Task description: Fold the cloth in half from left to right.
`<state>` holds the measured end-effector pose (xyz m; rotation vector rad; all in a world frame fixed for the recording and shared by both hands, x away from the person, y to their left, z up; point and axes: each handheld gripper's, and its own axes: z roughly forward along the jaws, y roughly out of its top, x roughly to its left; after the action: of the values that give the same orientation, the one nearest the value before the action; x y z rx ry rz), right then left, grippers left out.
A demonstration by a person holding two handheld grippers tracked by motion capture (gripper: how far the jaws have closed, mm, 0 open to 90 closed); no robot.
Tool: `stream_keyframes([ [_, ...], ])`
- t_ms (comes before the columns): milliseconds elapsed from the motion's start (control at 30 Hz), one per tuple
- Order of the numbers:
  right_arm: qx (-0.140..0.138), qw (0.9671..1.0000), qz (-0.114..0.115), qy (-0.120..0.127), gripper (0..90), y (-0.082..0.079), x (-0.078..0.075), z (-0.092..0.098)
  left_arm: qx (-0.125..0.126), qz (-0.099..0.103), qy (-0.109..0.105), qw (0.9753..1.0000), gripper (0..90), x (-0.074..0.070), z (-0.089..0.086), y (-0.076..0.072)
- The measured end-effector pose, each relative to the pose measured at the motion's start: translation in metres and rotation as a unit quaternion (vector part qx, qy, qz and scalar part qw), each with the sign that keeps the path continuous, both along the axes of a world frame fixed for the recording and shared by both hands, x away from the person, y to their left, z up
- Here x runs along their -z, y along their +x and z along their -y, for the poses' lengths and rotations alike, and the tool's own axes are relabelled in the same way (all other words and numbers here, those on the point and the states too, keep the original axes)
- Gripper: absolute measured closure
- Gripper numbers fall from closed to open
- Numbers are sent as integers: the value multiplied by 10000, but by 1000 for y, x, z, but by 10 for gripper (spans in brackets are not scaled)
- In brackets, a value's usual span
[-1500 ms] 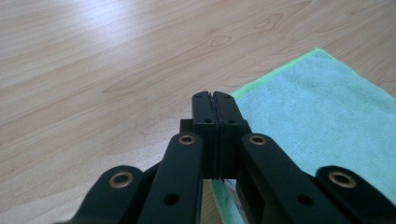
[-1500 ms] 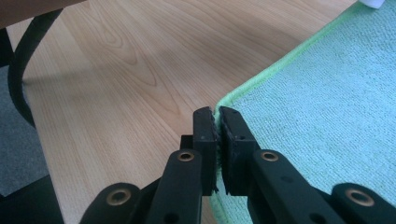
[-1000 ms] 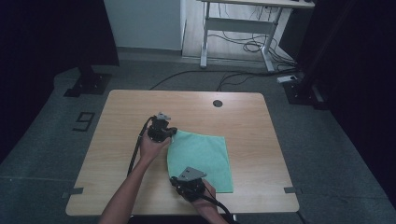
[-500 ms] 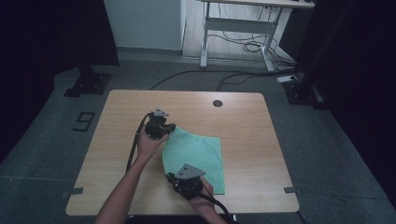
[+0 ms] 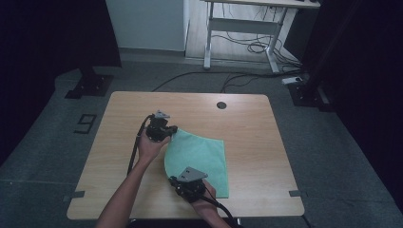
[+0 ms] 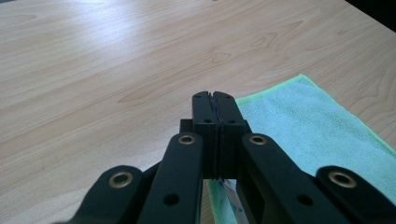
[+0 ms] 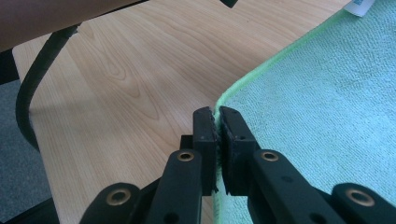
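- High view: I hold the left gripper at the far corner of the mint-green microfibre cloth, which lies at frame centre on the light wooden table. The right gripper takes the near corner, lower centre. Two corners along one edge give control for a fold.
- Left gripper view: jaws pressed together at centre; cloth runs beneath them at right, its white label below, so I judge the corner pinched.
- Right gripper view: jaws clamp the cloth's bright-green hem at centre, lifting only the edge.
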<state>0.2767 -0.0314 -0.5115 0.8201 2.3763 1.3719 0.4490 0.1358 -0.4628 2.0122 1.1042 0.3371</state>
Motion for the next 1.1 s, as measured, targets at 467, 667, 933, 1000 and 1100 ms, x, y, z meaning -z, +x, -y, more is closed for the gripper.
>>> stream_keyframes([
  [467, -111, 9999, 123, 33, 851, -1, -12, -10, -33, 51, -6, 10000, 892, -12, -8, 0],
  [667, -227, 9997, 72, 4, 851, 2, -10, -23, -109, 71, -38, 9999, 892, -19, -15, 2],
  [933, -414, 9984, 343, 166, 851, -4, -32, -44, -262, 176, -77, 9995, 891, -35, -30, 2],
  [1000, -383, 9985, 347, 171, 851, -6, -31, -43, -236, 132, -61, 9996, 890, -31, -27, 3],
  [1100, -346, 9988, 294, 199, 850, -8, -27, -39, -191, 59, -50, 9998, 891, -25, -20, 4],
])
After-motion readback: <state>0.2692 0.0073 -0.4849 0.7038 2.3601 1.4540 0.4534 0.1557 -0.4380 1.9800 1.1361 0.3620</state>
